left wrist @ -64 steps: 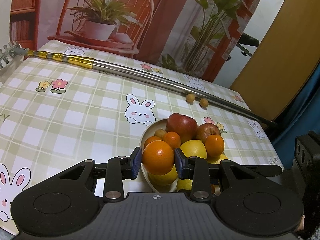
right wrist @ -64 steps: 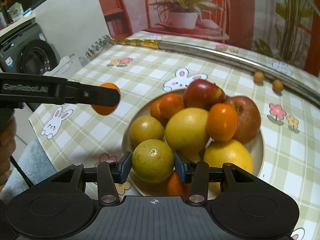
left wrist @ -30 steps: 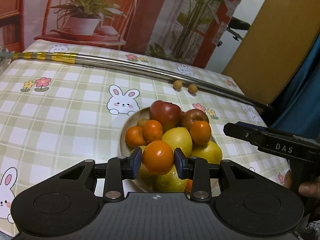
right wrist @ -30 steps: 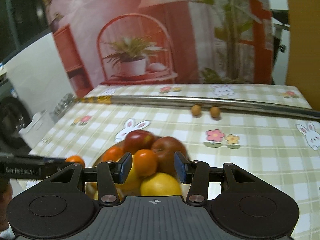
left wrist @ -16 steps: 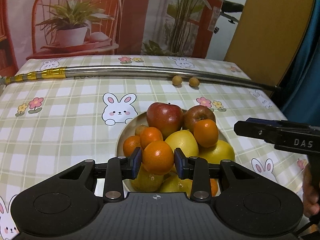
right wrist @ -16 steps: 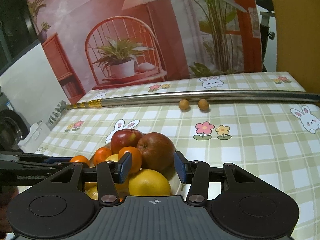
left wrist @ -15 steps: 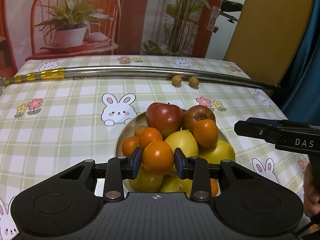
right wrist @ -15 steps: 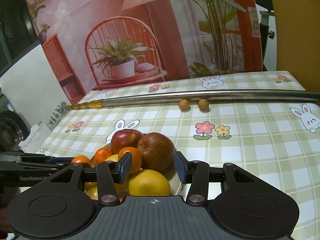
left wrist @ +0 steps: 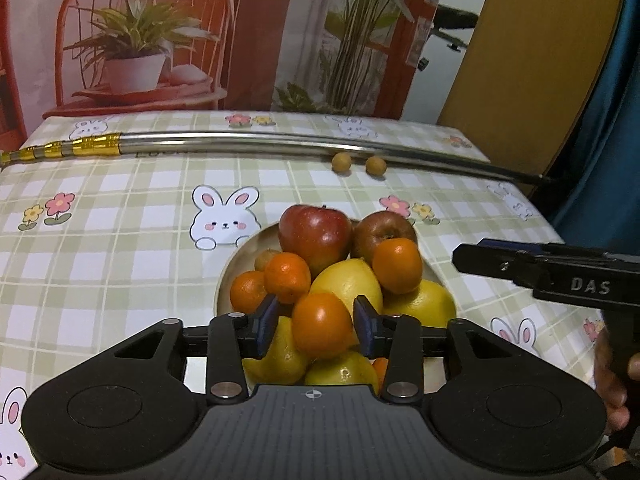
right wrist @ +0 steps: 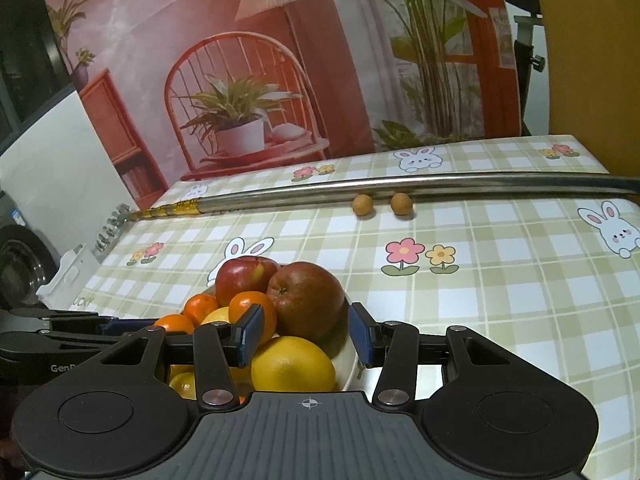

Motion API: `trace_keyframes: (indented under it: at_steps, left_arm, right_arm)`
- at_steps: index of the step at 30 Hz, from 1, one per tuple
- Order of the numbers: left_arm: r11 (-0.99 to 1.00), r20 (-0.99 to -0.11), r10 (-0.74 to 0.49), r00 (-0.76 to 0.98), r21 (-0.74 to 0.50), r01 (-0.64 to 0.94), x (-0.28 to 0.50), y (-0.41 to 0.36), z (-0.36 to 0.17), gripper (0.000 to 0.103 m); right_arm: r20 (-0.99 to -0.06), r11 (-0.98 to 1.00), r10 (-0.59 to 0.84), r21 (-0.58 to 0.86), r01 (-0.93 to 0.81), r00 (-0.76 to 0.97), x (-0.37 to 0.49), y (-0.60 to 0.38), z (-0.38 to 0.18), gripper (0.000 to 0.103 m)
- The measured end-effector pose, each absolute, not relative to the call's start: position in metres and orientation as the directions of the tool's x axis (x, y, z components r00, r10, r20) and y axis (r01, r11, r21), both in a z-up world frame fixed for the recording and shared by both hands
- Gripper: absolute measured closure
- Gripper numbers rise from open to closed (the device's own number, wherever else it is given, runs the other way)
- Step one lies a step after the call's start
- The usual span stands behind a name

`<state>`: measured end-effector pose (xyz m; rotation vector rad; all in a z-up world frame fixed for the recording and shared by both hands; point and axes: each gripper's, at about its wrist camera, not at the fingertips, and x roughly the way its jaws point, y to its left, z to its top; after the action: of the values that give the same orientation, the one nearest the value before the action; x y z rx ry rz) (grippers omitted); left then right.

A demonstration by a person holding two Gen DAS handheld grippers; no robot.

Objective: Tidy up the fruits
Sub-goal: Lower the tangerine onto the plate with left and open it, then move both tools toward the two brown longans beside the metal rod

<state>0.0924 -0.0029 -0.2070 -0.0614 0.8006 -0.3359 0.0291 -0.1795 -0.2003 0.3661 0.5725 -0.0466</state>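
1. left gripper (left wrist: 316, 326) is pointing down at a slant over the near side of the plate (left wrist: 224, 280). its jaws have just been opening; the mandarin (left wrist: 322, 325) is sitting between them with a gap showing on each side, so the pads are not pressing on it.
2. that mandarin is resting on top of the fruit pile, on the yellow citrus (left wrist: 348, 282) and the lemon-coloured fruit below it.
3. right gripper (right wrist: 306, 334) is tilting down more shallowly, hovering at the plate's right edge. its jaws are standing apart with nothing clamped; the darker apple (right wrist: 306, 300) and a big yellow citrus (right wrist: 292, 364) are showing through the gap, further away, not touched.
4. in the left wrist view the right gripper is coming in from the right as a black bar marked "das", level with the plate and apart from the fruit; a hand (left wrist: 612, 380) is wrapping its handle at the frame edge.
5. in the right wrist view the left gripper is lying low at the left edge, fingers reaching towards the pile.
6. plate contents: two red apples at the back (brighter apple (left wrist: 314, 234)), several mandarins, yellow citrus in the middle and front. everything is stacked on the plate.
7. counter (left wrist: 120, 208) is covered by a checked bunny-and-flower cloth. a long metal pole (left wrist: 248, 140) with a gold-banded end is lying across the far side; two small brown round fruits (left wrist: 358, 164) are sitting just in front of it, well apart from the plate.
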Motion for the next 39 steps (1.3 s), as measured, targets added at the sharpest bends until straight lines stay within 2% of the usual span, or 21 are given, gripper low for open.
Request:
trace_keyframes:
  at_steps: [1, 10, 20, 39]
  left_arm:
    - [0.945, -0.686, -0.319, 0.654, -0.179, 0.273, 0.09, -0.002, -0.206, 0.051]
    - [0.964, -0.636, -0.265, 0.725, -0.194, 0.183, 0.074, 0.011, -0.198, 0.051]
    - [0.975, -0.641, -0.206, 0.739, -0.197, 0.101, 0.071, 0.031, -0.193, 0.051]
    - [0.986, -0.554, -0.138, 0.821, -0.155, 0.061, 0.087, 0.069, -0.132, 0.051]
  right_arm:
    - [-0.538, 0.935, 0.058, 0.324, 0.143, 0.841, 0.029, -0.179, -0.2, 0.06]
    - [-0.538, 0.935, 0.057, 0.324, 0.143, 0.841, 0.029, -0.179, -0.2, 0.06]
    - [-0.531, 0.931, 0.046, 0.331, 0.157, 0.846, 0.026, -0.182, -0.2, 0.06]
    - [-0.439, 0.936, -0.114, 0.254, 0.244, 0.891, 0.023, -0.23, -0.153, 0.06]
